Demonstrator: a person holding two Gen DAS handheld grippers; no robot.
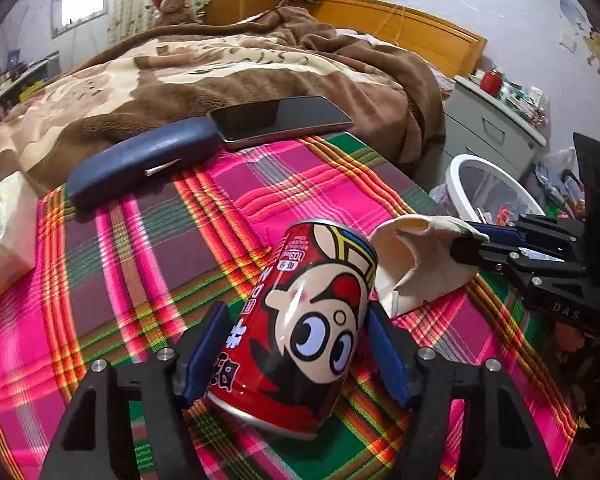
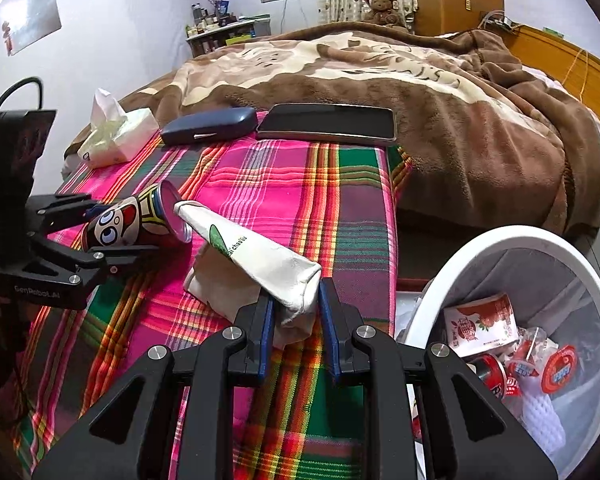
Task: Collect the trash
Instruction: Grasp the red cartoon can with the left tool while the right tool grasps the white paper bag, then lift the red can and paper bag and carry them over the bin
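Observation:
A red cartoon-printed can [image 1: 304, 332] lies between the blue pads of my left gripper [image 1: 296, 344], which is shut on it, held just above the plaid cloth; it also shows in the right wrist view [image 2: 132, 220]. A crumpled white paper cup [image 2: 256, 256] lies tilted beside the can. My right gripper [image 2: 298, 312] is shut on the cup's near end; this gripper also shows in the left wrist view [image 1: 472, 248]. A white trash bin [image 2: 432, 280] with several wrappers and cups in it stands on the floor to the right of the table.
A plaid cloth [image 2: 300, 200] covers the table. At its far edge lie a dark glasses case [image 2: 208, 126], a phone [image 2: 328, 122] and a tissue pack [image 2: 116, 136]. Behind is a bed with a brown blanket [image 2: 420, 92]. A grey nightstand [image 1: 488, 128] stands beyond the bin.

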